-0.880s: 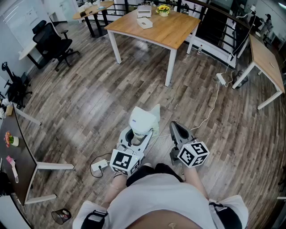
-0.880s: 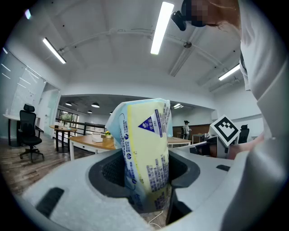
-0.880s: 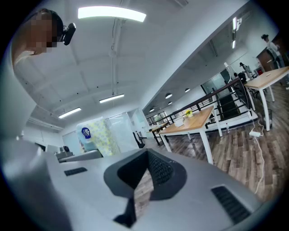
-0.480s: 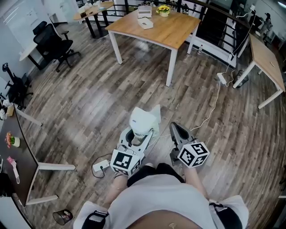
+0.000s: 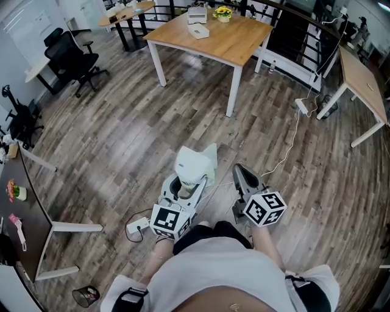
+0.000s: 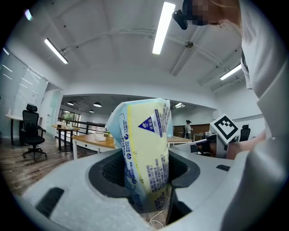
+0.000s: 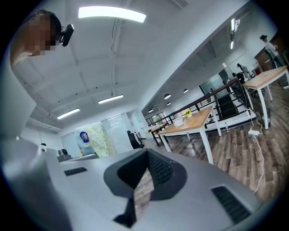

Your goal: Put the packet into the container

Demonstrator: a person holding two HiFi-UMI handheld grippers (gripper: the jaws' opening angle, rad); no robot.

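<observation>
A pale yellow and white packet (image 5: 195,163) stands upright between the pads of my left gripper (image 5: 190,183), which is shut on it above the wooden floor. In the left gripper view the packet (image 6: 146,153) fills the gap between the jaws and rises well above them. My right gripper (image 5: 241,172) hangs just to its right with its jaws together and nothing between them (image 7: 145,155); the packet (image 7: 95,137) shows off to its left. Two small white boxes (image 5: 197,13) lie on the far wooden table; I cannot tell whether one is the container.
The wooden table (image 5: 213,42) stands several steps ahead, with a yellow flower pot (image 5: 222,12) on it. A black office chair (image 5: 76,58) is at the far left and another desk (image 5: 362,79) at the right. A power strip (image 5: 135,226) and cables lie on the floor.
Both grippers have barely shifted; the packet has stayed in the left gripper's hold.
</observation>
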